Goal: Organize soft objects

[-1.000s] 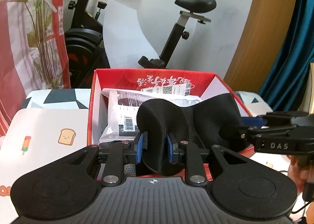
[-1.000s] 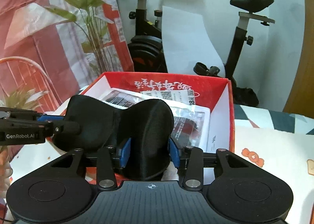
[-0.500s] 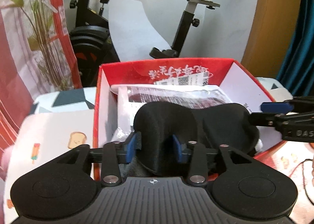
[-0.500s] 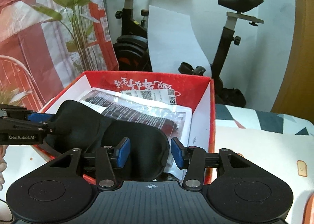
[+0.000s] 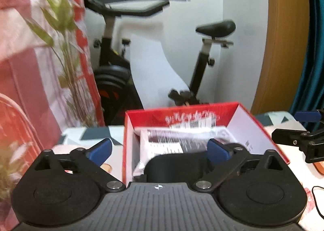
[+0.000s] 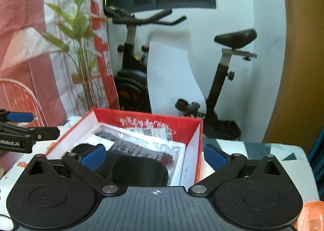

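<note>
A black soft eye mask (image 5: 174,167) lies in the near end of the red cardboard box (image 5: 261,129), on top of clear plastic packets (image 5: 178,139). It also shows in the right wrist view (image 6: 139,172), inside the same box (image 6: 194,145). My left gripper (image 5: 159,149) is open and empty, drawn back just above the mask. My right gripper (image 6: 155,157) is open and empty, also just behind the mask. Each gripper shows at the edge of the other's view.
The box stands on a table with a patterned white cloth (image 6: 263,152). An exercise bike (image 6: 222,81) stands behind it by a white wall. A plant (image 6: 81,48) and a red-and-white curtain (image 5: 30,68) are at the left.
Both grippers have opened wide and let go of the eye mask, which now lies in the box. Both have pulled back and tilted up.
</note>
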{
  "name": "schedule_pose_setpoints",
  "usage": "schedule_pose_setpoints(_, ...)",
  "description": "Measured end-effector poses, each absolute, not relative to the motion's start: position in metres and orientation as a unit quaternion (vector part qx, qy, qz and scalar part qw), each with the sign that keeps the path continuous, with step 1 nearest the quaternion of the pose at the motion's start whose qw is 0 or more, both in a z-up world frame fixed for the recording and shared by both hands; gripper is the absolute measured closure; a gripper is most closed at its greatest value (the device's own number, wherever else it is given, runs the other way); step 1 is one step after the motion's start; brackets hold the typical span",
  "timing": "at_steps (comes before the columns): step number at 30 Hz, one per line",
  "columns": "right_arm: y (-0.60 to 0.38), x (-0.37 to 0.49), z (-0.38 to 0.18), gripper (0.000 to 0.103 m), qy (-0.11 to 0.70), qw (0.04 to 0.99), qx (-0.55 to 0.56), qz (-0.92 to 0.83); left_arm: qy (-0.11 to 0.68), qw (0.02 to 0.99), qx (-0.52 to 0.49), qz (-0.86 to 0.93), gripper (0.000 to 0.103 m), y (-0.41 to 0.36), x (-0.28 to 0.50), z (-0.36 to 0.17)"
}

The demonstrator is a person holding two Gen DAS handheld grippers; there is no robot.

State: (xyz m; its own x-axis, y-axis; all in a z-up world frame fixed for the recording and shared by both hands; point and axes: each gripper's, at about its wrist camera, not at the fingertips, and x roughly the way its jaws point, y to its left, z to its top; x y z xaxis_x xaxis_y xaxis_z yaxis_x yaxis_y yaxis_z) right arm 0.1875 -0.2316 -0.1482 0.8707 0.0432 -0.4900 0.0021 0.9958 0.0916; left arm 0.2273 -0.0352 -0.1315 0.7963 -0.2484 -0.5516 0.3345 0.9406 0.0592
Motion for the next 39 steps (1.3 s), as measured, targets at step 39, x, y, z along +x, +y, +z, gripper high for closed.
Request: schedule_pose_setpoints(39,-0.178,-0.053,-0.028,0.000,0.119,0.991,0.033,-0.055,0.131,0.988,0.051,-0.061,0.000,-0.002,-0.021,0.003)
